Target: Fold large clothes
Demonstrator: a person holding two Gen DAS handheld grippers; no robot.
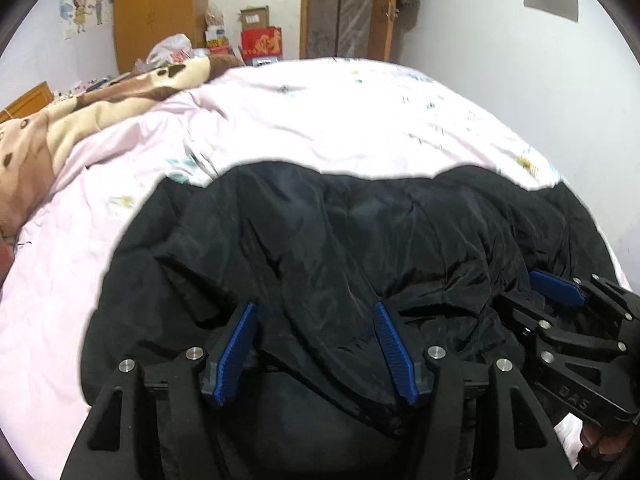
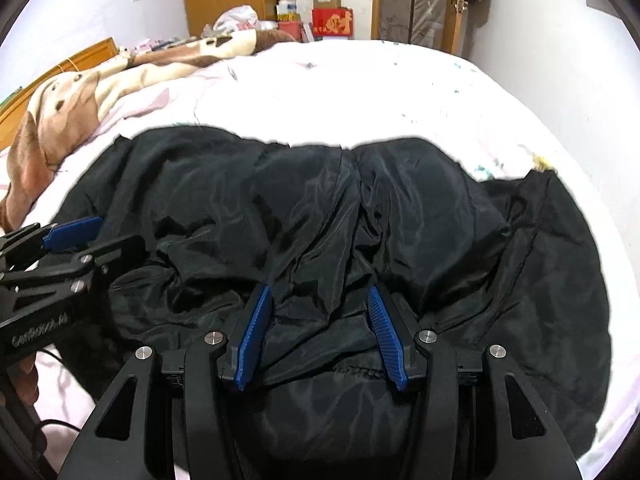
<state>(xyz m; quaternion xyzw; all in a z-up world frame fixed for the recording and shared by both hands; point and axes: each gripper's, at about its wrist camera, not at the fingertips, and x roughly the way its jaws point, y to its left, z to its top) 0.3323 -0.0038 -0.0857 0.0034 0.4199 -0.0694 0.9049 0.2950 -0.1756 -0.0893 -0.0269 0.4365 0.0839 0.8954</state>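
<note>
A large black padded jacket (image 1: 360, 220) (image 2: 420, 200) lies crumpled on the near part of a pale pink bed sheet (image 1: 320, 120). My left gripper (image 1: 316, 308) points down at the garment's near left part. A ridge of black fabric runs between its blue pads, which stand apart and do not visibly squeeze it. My right gripper (image 2: 318, 290) holds a bunched fold by the stitched hem, its pads pressed on the cloth from both sides. Each view shows the other gripper at its edge: a blue pad (image 1: 556, 288) at the right and a blue pad (image 2: 74, 232) at the left.
A brown and cream patterned blanket (image 1: 80, 112) (image 2: 80, 88) is heaped along the bed's left side. Behind the bed stand a wooden wardrobe (image 1: 160, 4), boxes and bags (image 1: 260, 40) and a door (image 2: 416, 0). A white wall borders the bed on the right. A person's fingers (image 2: 24, 376) hold the left gripper.
</note>
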